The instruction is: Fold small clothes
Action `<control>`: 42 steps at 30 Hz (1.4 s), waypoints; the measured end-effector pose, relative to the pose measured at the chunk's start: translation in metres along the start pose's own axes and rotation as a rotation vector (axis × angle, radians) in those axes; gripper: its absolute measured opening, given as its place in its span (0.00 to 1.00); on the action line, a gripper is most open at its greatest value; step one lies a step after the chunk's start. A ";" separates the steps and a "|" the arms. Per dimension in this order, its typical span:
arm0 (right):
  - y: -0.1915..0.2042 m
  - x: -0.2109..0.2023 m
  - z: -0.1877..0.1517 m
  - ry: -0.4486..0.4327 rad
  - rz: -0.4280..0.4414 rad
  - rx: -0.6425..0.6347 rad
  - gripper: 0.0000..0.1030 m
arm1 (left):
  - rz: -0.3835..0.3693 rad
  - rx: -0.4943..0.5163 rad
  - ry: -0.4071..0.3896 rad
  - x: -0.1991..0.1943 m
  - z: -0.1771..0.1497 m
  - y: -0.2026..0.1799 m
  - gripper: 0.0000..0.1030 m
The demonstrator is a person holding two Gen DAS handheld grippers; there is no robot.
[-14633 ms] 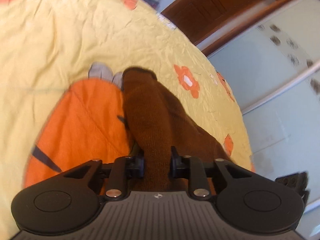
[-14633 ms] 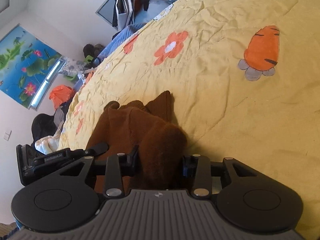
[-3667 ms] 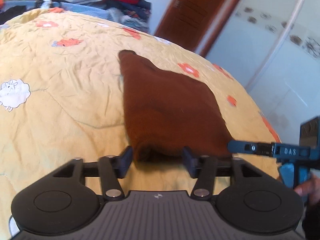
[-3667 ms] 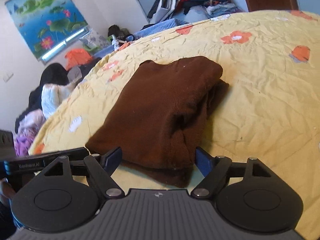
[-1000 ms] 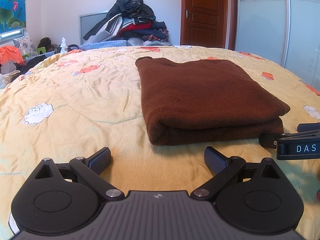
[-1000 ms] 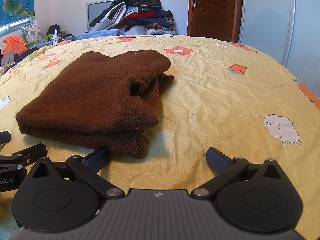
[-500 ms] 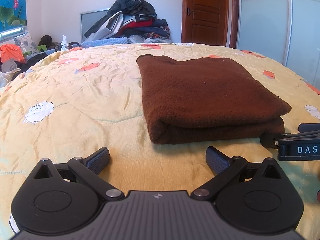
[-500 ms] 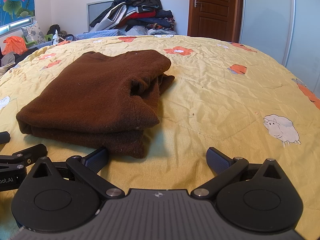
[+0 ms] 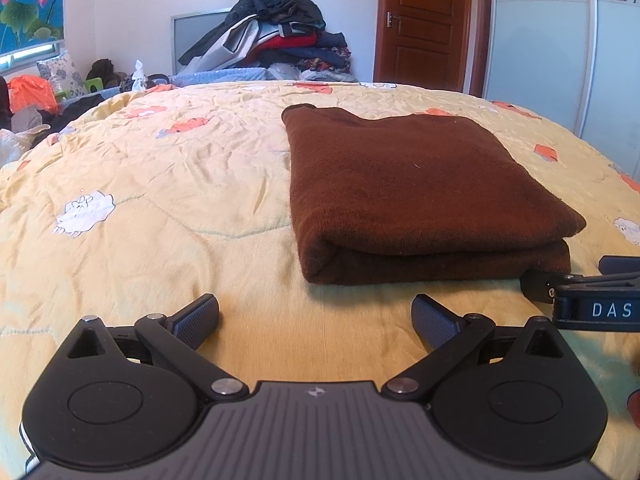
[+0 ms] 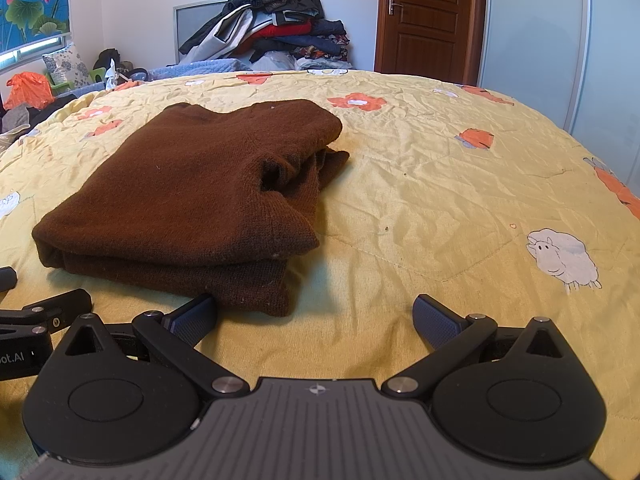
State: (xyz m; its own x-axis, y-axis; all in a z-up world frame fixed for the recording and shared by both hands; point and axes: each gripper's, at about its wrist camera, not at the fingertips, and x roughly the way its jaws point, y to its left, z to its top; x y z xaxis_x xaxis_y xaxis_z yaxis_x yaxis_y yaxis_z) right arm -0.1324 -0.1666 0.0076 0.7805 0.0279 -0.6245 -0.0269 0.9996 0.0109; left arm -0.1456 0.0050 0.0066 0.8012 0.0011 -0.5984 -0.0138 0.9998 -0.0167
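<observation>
The room was a bedroom with a wooden door (image 9: 424, 24), a pale wardrobe front, and a heap of clothes (image 9: 276, 36) piled against the far wall. Most of both views was filled by the bed, spread with a yellow quilt (image 9: 160, 208) printed with orange flowers and white sheep.

On the quilt lay the brown sweater (image 9: 412, 192), folded into a thick, roughly square stack, its folded edge toward the grippers. From the right wrist view the right side of the stack looked less tidy: loose layers, possibly a sleeve, bulged out of the sweater (image 10: 192, 188) there.

The left gripper (image 9: 316, 320) hung just short of the sweater's near edge, fingers spread wide and holding nothing. The right gripper (image 10: 314, 318) was likewise released and empty, its left finger just beside the near corner of the stack; whether it touched the knit could not be told.

The knit looked soft, light and limp, with a grippy, non-slippery surface, so it would probably sag if lifted by one point. A hold on the thick folded edge, pinching all the layers together, one gripper near each corner, seemed safest. The fold itself appeared finished or nearly so.
</observation>
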 end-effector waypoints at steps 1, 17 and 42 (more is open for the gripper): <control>0.000 0.000 0.000 0.000 0.000 0.000 1.00 | 0.003 -0.004 0.003 0.000 0.001 0.000 1.00; 0.000 0.000 0.000 0.000 0.000 0.000 1.00 | 0.027 -0.008 0.017 0.002 0.003 -0.005 1.00; 0.000 0.000 0.000 0.000 0.000 0.000 1.00 | 0.035 -0.018 0.035 0.001 0.005 -0.005 1.00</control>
State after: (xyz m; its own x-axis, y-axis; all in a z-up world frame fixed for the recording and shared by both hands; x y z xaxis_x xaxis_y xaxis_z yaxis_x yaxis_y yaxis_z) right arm -0.1326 -0.1665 0.0076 0.7805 0.0280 -0.6245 -0.0270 0.9996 0.0111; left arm -0.1419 -0.0002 0.0102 0.7789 0.0353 -0.6262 -0.0528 0.9986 -0.0094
